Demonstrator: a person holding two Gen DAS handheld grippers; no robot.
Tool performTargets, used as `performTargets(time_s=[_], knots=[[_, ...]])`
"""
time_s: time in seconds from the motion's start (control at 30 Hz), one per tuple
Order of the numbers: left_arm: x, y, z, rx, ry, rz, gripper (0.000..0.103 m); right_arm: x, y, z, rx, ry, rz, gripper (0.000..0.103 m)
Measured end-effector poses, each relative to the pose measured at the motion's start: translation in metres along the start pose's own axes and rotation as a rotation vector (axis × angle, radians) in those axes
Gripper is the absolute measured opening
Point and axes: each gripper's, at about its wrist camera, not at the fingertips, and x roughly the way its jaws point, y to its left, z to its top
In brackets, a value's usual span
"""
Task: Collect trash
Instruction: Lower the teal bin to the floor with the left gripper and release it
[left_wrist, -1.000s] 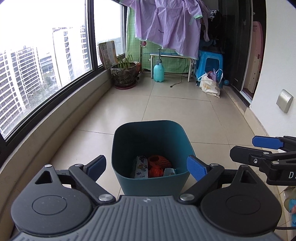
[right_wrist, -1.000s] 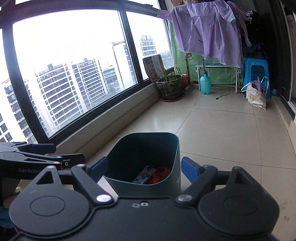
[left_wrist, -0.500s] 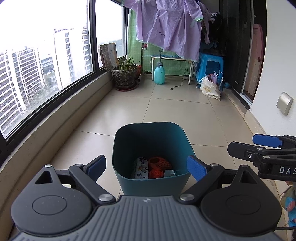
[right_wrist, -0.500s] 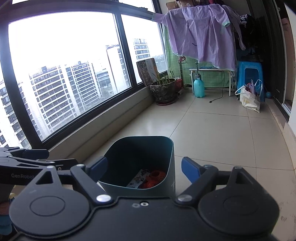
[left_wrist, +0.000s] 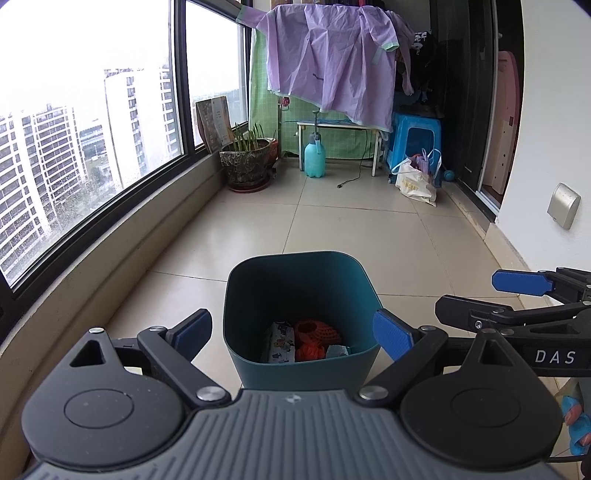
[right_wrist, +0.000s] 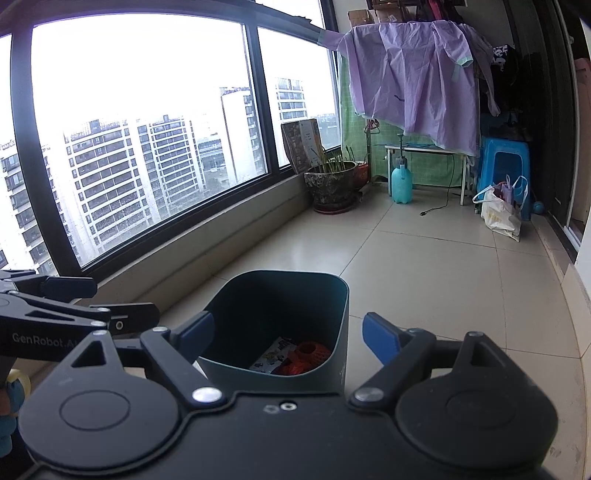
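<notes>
A teal trash bin (left_wrist: 299, 273) stands on the tiled floor just in front of both grippers; it also shows in the right wrist view (right_wrist: 288, 280). Inside lie an orange mesh piece (left_wrist: 317, 332), a printed wrapper (left_wrist: 281, 341) and a small pale scrap (left_wrist: 338, 350). My left gripper (left_wrist: 293, 332) is open and empty, its blue pads to either side of the bin. My right gripper (right_wrist: 288, 332) is open and empty, also above the bin's near rim. The right gripper shows from the side in the left wrist view (left_wrist: 517, 295).
A low ledge under the window (left_wrist: 92, 266) runs along the left. At the far end stand a potted plant (left_wrist: 245, 162), a teal spray bottle (left_wrist: 314, 160), a blue stool (left_wrist: 417, 147) and a white bag (left_wrist: 415, 184). A white wall (left_wrist: 554, 129) is on the right.
Both grippers have drawn back and tilted up a little, so the bin sits slightly farther and lower in view. Both stay open and empty.
</notes>
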Motion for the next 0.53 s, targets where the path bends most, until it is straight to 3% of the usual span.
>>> performTargets(time_s=[0.53], knots=[[0.0036, -0.0001, 0.0023, -0.002, 0.045, -0.012, 0.095, 0.0063, 0.0025, 0.0036, 0.001, 0.026, -0.016, 0.088]])
